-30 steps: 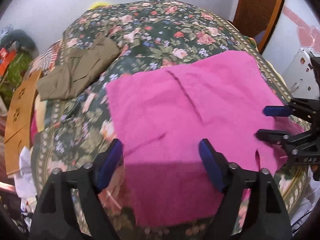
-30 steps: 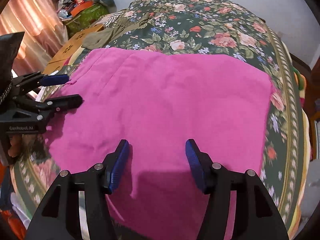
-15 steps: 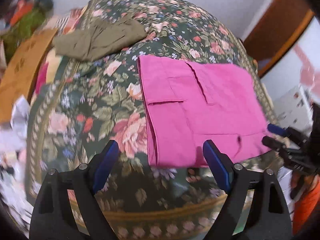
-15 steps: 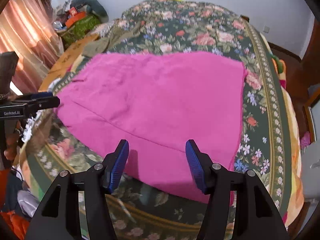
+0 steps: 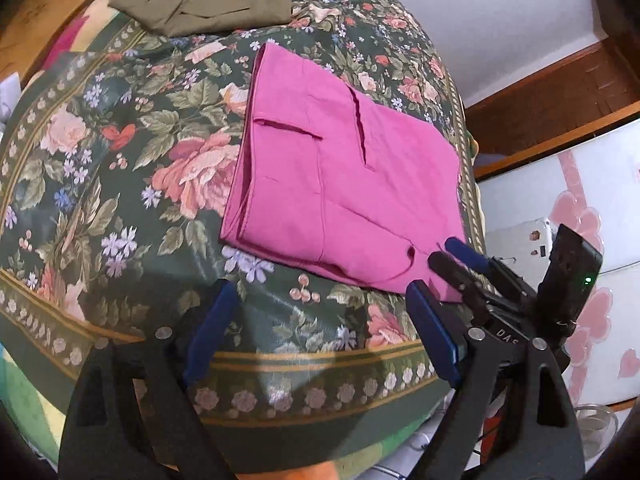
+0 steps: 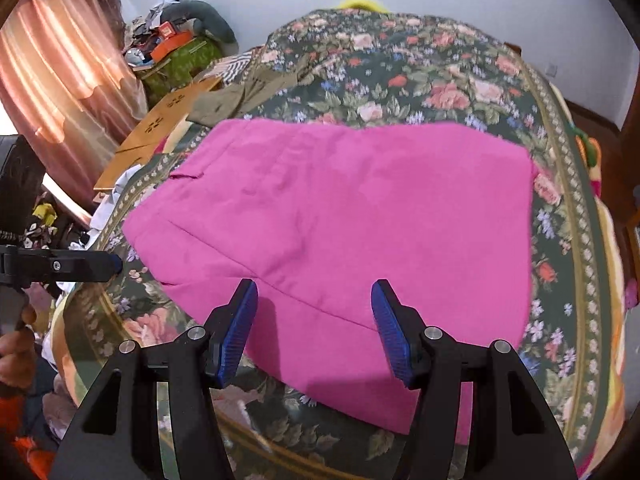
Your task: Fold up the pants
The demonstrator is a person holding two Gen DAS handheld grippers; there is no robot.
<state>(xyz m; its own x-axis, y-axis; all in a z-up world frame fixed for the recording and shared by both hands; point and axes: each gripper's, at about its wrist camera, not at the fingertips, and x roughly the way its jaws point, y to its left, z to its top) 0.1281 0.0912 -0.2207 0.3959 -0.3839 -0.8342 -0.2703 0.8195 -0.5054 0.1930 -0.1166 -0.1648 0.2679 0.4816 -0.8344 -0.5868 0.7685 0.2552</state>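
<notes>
The pink pants [image 5: 340, 184] lie folded into a flat rectangle on the floral bedspread [image 5: 120, 152]; they also fill the middle of the right wrist view [image 6: 360, 216]. My left gripper [image 5: 320, 340] is open and empty, held above the bedspread near the pants' near edge. My right gripper [image 6: 314, 328] is open and empty, hovering over the pants' near edge. It also shows in the left wrist view [image 5: 452, 256] at the pants' right corner. The left gripper's finger [image 6: 80, 266] shows at the left edge of the right wrist view.
Olive-green clothing [image 5: 200, 0] lies crumpled at the far side of the bed. A wooden board [image 6: 160, 128] and clutter [image 6: 168, 44] stand beside the bed near the pink curtain [image 6: 60, 80]. A white cabinet [image 5: 580, 200] stands to the right.
Both grippers have pulled back and up from the pants towards the bed's near edge. The left view now looks across the bedspread from further off. The pants lie still.
</notes>
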